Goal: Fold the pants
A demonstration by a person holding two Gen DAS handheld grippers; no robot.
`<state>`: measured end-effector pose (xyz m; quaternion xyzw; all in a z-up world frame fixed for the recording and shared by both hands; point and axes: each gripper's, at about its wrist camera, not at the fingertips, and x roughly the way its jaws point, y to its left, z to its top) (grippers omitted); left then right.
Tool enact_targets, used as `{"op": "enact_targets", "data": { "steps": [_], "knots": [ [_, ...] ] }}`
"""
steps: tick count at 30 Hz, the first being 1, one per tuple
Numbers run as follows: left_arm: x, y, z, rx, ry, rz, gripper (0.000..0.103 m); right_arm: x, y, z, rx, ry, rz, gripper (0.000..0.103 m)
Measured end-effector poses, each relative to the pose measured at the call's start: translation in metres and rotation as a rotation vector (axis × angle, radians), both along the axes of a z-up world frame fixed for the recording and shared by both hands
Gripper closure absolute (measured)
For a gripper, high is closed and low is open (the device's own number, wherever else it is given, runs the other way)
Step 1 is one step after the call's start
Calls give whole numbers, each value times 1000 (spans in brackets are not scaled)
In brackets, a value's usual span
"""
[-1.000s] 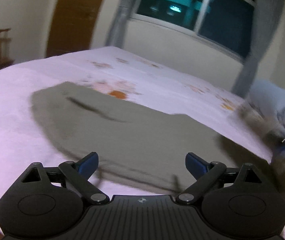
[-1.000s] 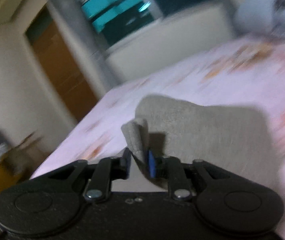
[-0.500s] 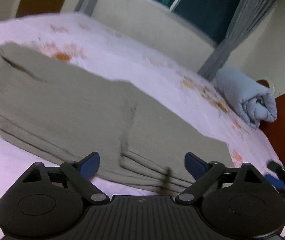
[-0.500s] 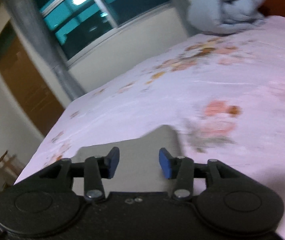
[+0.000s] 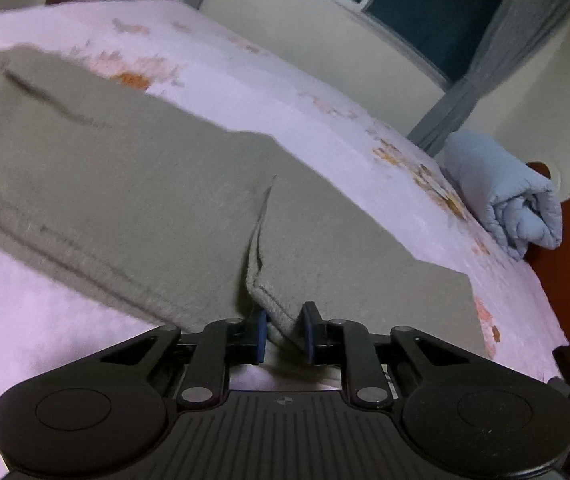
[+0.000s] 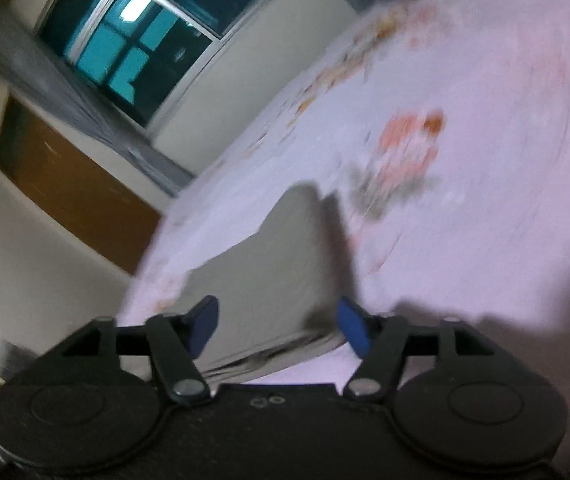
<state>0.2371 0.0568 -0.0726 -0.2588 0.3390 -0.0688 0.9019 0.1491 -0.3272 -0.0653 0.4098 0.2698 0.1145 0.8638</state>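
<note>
A dim bedroom at night: a bed [image 5: 25, 332] in a pink floral sheet carries the grey pants [image 5: 125, 184], already doubled over, lying flat across it. The left claw [image 5: 283, 334] is closing on a hemmed corner at the near edge. The right claw [image 6: 279, 328] is opening, nothing pinched, the pants' end between its pads. Risk: the left may pinch only 1 layer, so lifting would pull the fold apart.

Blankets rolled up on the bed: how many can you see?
1. A pale blue rolled blanket lies at the far right end of the bed, beyond the grey pants. Others may lie out of view.
</note>
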Motion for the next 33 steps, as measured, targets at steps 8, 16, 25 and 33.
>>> {"op": "enact_targets", "data": {
  "steps": [8,16,25,33],
  "knots": [
    [8,1,7,4,9,-35,84,8,-2,-35,304,69,-34,40],
    [7,3,4,-9,4,-30,84,26,6,-41,339,107,-67,39],
    [6,-7,-4,51,14,-20,75,25,-5,-61,444,102,-272,76],
    [-17,11,11,76,-77,-1,66,14,-2,-39,237,86,-143,52]
  ]
}}
